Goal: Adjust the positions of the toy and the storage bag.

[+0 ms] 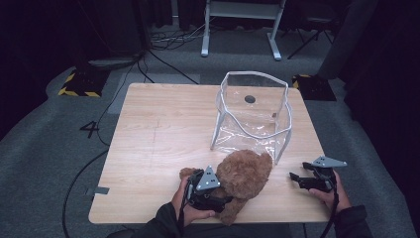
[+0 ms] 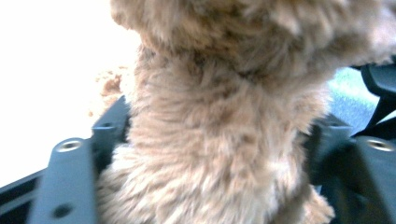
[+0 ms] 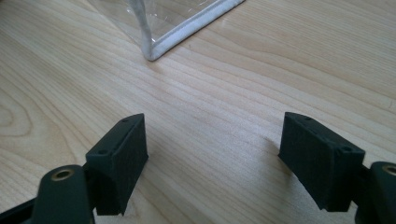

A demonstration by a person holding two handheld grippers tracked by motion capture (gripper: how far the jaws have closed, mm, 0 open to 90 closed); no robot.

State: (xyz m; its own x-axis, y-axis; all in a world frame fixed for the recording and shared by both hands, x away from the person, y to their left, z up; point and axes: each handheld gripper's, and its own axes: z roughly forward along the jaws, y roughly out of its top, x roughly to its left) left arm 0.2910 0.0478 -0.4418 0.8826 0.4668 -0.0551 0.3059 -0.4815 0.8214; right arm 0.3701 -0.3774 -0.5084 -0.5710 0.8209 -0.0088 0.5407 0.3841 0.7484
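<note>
A brown curly plush toy (image 1: 245,173) lies on the wooden table (image 1: 158,129) near its front edge, just in front of a clear plastic bin (image 1: 252,109) with white edging. My left gripper (image 1: 223,196) comes in from the toy's left. In the left gripper view its black jaws sit on either side of the plush toy (image 2: 219,93) and press into the fur, so it is shut on the toy. My right gripper (image 1: 297,180) rests low over the table at the front right, apart from the toy. Its jaws stand wide open over bare wood (image 3: 212,154).
The clear bin is open at the top, and a dark round spot shows through it. Its near corner (image 3: 154,46) lies just ahead of the right gripper. Grey carpet, cables and a white table frame (image 1: 242,25) lie beyond the table.
</note>
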